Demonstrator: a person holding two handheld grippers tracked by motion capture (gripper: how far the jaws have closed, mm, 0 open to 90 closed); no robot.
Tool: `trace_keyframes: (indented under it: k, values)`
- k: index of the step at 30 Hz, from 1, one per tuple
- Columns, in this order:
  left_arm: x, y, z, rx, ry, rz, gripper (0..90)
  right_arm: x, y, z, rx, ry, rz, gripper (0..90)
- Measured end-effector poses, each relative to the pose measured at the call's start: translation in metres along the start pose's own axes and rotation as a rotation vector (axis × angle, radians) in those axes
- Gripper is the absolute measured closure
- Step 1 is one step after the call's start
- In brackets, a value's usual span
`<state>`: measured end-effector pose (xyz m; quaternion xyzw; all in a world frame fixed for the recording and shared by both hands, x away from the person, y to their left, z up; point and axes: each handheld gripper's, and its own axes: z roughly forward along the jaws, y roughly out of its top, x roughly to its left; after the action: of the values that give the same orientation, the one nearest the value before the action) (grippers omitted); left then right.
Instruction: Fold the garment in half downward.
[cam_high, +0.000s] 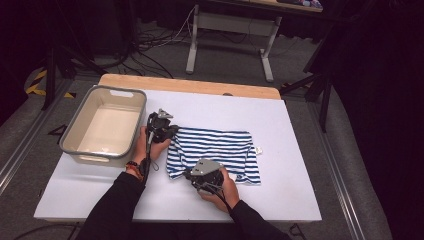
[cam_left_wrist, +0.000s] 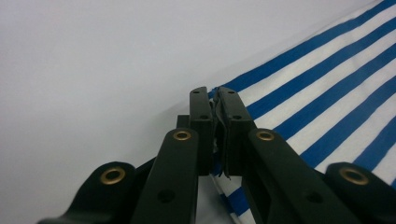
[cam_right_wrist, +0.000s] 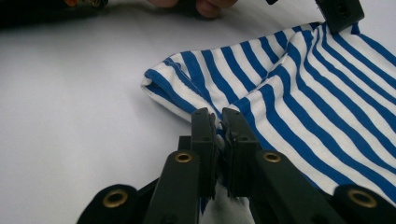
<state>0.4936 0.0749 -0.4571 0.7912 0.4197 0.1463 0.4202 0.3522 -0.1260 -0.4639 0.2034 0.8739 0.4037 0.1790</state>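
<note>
A blue-and-white striped garment (cam_high: 220, 147) lies folded on the white tabletop (cam_high: 285, 195), right of centre. My left gripper (cam_high: 173, 131) is at the garment's far left corner; in the left gripper view the gripper (cam_left_wrist: 215, 93) is shut on that edge of the striped fabric (cam_left_wrist: 322, 88), with cloth pinched between the pads. My right gripper (cam_high: 189, 174) is at the near left corner. In the right gripper view it (cam_right_wrist: 218, 116) is shut on a bunched fold of the fabric (cam_right_wrist: 303, 88), and the left gripper (cam_right_wrist: 339, 14) shows at the far corner.
A grey-rimmed white plastic bin (cam_high: 75, 131) stands empty at the table's left, close to my left hand. The table's wooden back edge (cam_high: 190, 85) runs behind the white board. Beyond it are a desk frame (cam_high: 230, 30) and floor cables.
</note>
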Motion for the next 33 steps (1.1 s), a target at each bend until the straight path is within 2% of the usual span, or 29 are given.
trace_keyframes:
  k: [5,11,13,17,20,26,33]
  values:
    - [-0.008,0.007,-0.013,-0.061,0.018,0.031,86.4,-0.002,-0.001,-0.003,-0.024,0.013,0.022,84.8]
    - [-0.013,0.011,-0.021,-0.076,0.050,0.076,86.6,-0.001,0.000,-0.003,-0.042,0.023,0.029,84.9]
    - [-0.014,0.012,-0.023,-0.087,0.051,0.067,86.6,0.000,0.001,-0.002,-0.052,0.026,0.031,84.9]
    - [-0.020,0.015,-0.029,-0.114,0.062,0.078,86.6,0.004,0.003,-0.002,-0.066,0.040,0.019,84.9]
    - [-0.021,0.017,-0.033,-0.119,0.066,0.084,86.6,0.004,0.004,-0.004,-0.083,0.048,0.026,84.9]
    - [-0.021,0.016,-0.037,-0.118,0.083,0.074,86.7,0.007,0.006,-0.007,-0.121,0.059,0.008,84.8]
    - [-0.023,0.018,-0.044,-0.129,0.086,0.086,86.7,0.010,0.007,-0.007,-0.134,0.067,0.006,84.8]
